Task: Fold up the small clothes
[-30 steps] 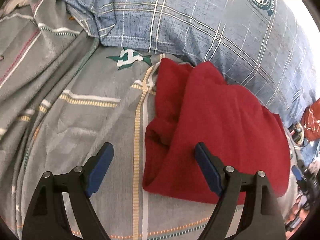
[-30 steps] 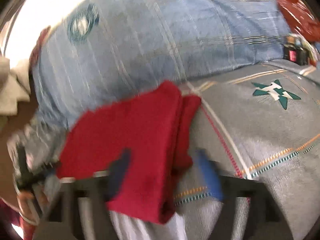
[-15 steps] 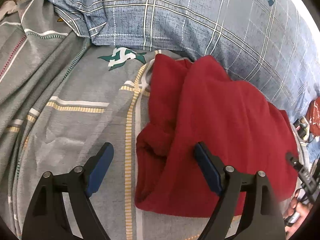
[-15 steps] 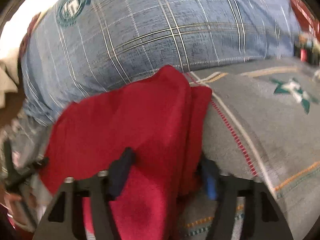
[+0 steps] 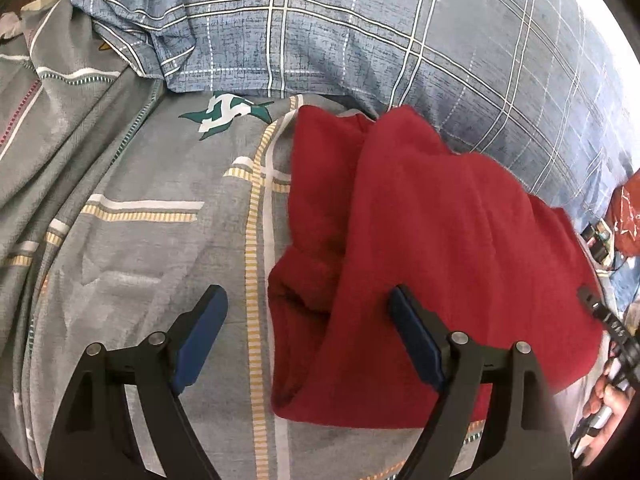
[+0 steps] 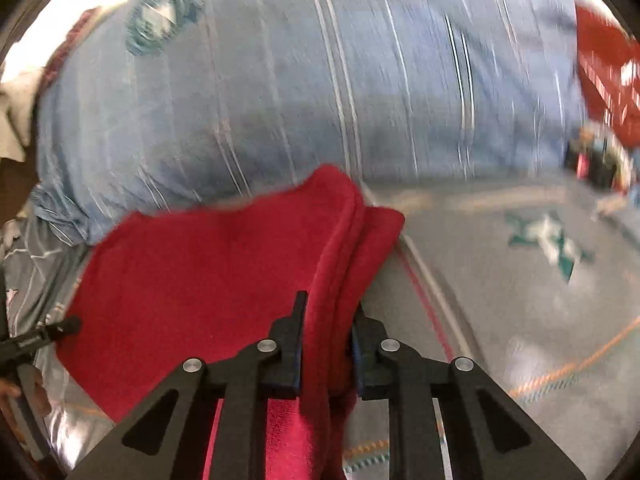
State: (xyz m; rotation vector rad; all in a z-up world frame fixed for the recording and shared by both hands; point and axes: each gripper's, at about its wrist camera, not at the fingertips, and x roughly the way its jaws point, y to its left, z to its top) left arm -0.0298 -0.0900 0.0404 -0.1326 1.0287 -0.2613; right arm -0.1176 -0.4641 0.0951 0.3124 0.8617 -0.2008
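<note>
Right tongs (image 6: 326, 344) closing, clamped on a raised fold of the red garment (image 5: 440, 220) lying on the bed (image 5: 140, 240); left tongs (image 5: 308, 336) held wide apart above its edge.

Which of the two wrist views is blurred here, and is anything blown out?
Left wrist view: sharp, plaid lines on the blue pillow crisp, upper right corner overexposed to white. Right wrist view: motion-smeared, the pillow's lines and the grey sheet streaked, upper left blown out; only the right gripper, closing on the red cloth, stays sharp.
</note>
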